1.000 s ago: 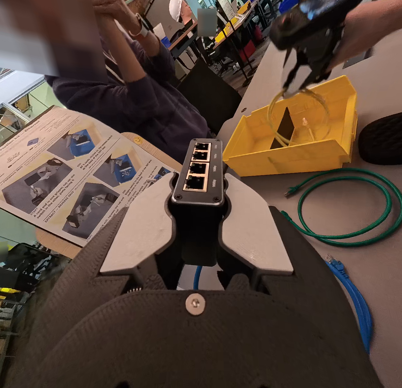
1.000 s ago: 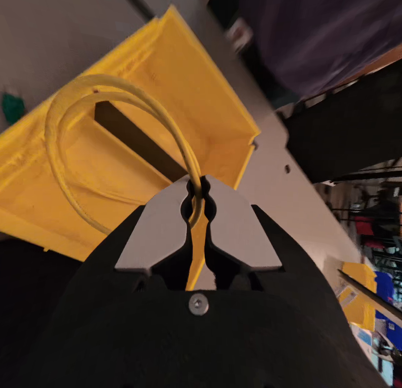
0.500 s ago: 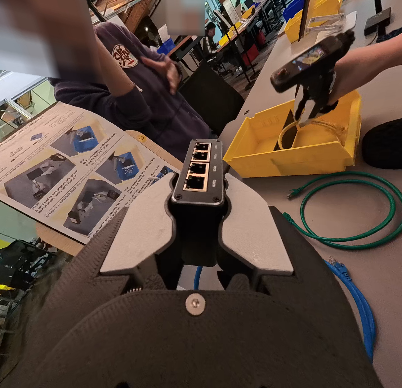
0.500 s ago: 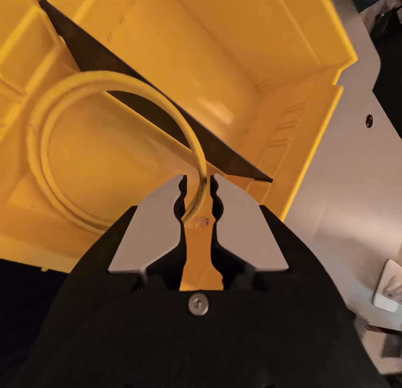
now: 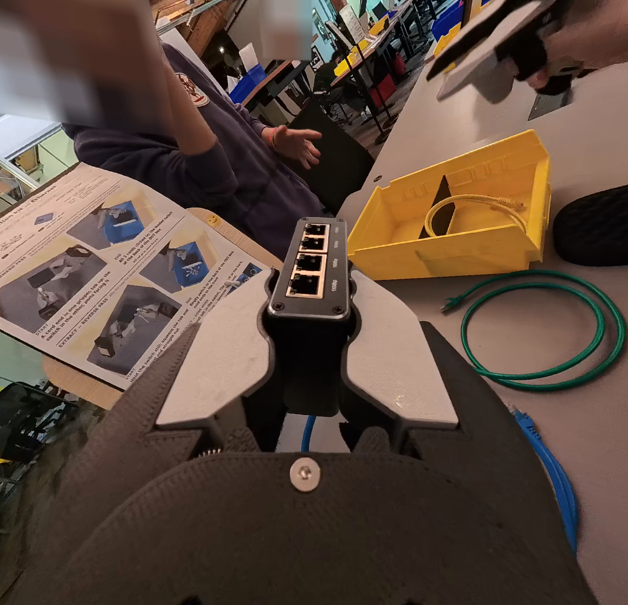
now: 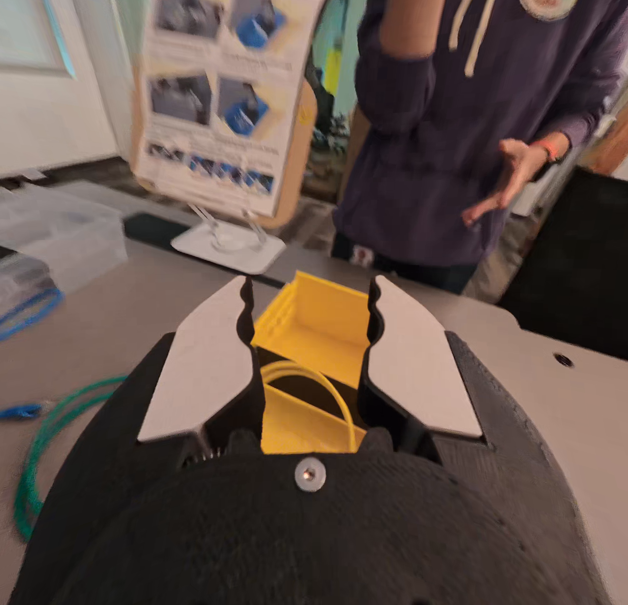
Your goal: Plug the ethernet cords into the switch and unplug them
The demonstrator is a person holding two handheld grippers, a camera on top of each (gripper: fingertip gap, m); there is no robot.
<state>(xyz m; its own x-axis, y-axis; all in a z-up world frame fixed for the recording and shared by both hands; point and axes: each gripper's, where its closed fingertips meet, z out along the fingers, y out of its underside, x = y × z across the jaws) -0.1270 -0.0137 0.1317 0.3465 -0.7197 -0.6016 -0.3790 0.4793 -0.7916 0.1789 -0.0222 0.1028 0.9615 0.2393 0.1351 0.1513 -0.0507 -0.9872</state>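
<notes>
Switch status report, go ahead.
Left gripper shut on switch, ports empty. Right gripper open, above yellow bin; yellow cord inside. Nothing in the way.

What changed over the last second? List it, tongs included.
The right tongs opened, dropped the yellow cord into the yellow bin, then lifted up and away. Unchanged: the left tongs stay clamped on the switch, ports empty; the green cord and blue cord lie on the table.
</notes>
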